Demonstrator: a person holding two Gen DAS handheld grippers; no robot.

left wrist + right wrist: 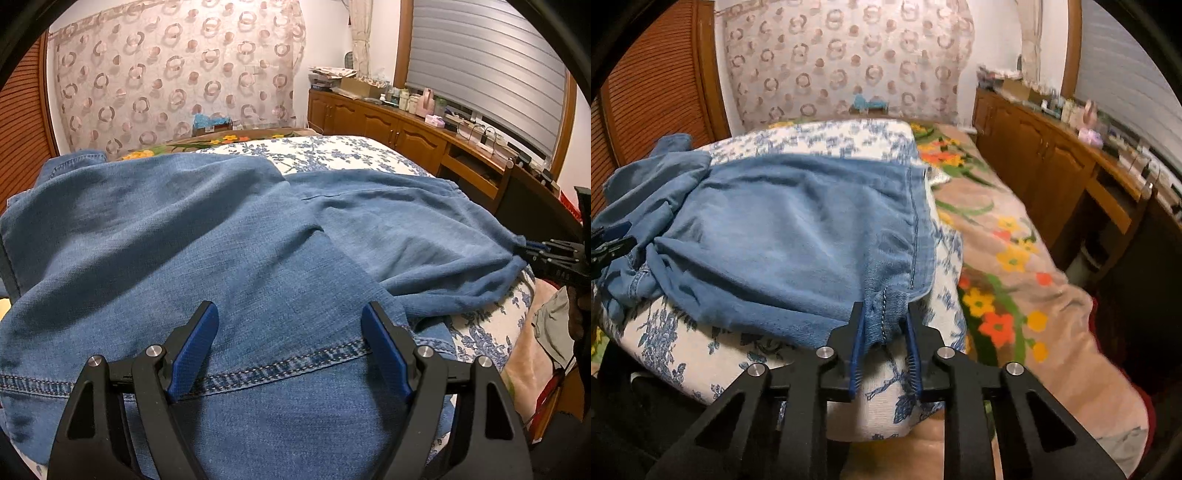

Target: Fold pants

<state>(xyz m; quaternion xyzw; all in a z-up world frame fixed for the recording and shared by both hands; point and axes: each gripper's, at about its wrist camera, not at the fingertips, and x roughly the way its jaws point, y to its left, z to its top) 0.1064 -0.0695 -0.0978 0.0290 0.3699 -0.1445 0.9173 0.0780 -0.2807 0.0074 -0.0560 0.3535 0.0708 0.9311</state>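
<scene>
A pair of soft blue denim pants (207, 236) lies spread across a white cushion printed with blue flowers (325, 151), which sits on a bed covered by a peach blanket with orange and yellow flowers (1015, 266). In the left wrist view the left gripper (288, 325), black with blue pads, hovers low over the near part of the garment with its jaws standing wide apart; a stitched hem runs across between the fingers, and nothing is pinched by them. From there the fabric stretches off to the right, where its far end is drawn to a point at the right gripper (532, 249) near the right edge of the picture. The right wrist view shows the right gripper (882, 325) with its jaws drawn close together and clamped on a bunched fold of the denim with a line of white stitching, at the near right corner of the garment, just over the cushion's edge. The cloth lies fairly flat behind that grip and is rumpled at the far left, where the tips of the left gripper (609, 243) show. A brown wooden cabinet (1052, 162) cluttered with small items runs along the right wall below a grey window blind (487, 74), and a pink curtain patterned with rings (177, 74) hangs on the far wall.
</scene>
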